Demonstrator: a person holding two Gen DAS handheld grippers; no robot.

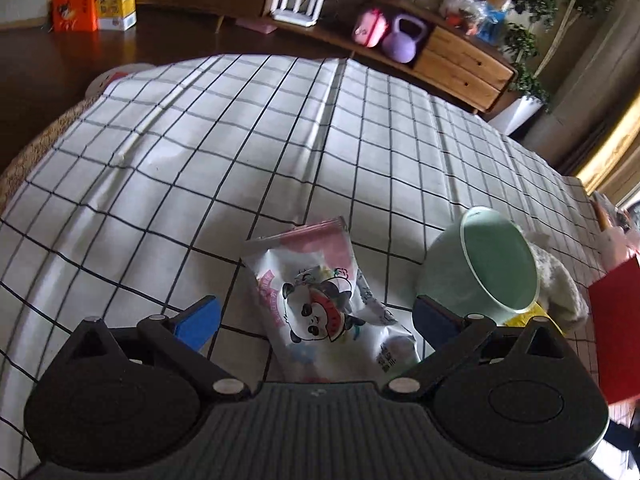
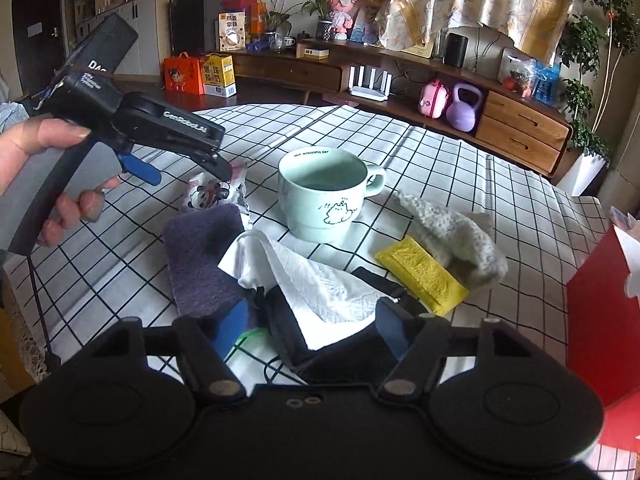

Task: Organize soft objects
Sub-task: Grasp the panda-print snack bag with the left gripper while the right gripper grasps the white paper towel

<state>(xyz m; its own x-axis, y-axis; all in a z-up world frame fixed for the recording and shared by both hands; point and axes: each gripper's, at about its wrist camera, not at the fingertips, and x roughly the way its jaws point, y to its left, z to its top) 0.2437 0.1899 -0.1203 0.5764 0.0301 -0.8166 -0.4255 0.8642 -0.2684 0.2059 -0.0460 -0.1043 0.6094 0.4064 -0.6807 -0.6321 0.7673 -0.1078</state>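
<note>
While the left gripper point(image 1: 316, 320) hung with its jaws spread wide around the panda snack packet point(image 1: 320, 300) on the checked tablecloth point(image 1: 160, 160), nothing was yet pinched. Its right finger stood just beside the mint-green mug point(image 1: 480, 264) — a careless close or sweep could have knocked the mug over, or merely crumpled the slippery packet out of reach.

The right gripper point(image 2: 316, 328) had its jaws partly open over a white tissue point(image 2: 312, 276) lying on a black cloth point(image 2: 340, 356); closing there might have taken both layers at once, or dragged the purple scouring pad point(image 2: 204, 256). Whether its pads already touched the tissue I could not tell. A yellow sponge cloth point(image 2: 424, 276) and fluffy white sock point(image 2: 452, 232) lay near — the red box point(image 2: 600, 312) was cut off at the edge.
</note>
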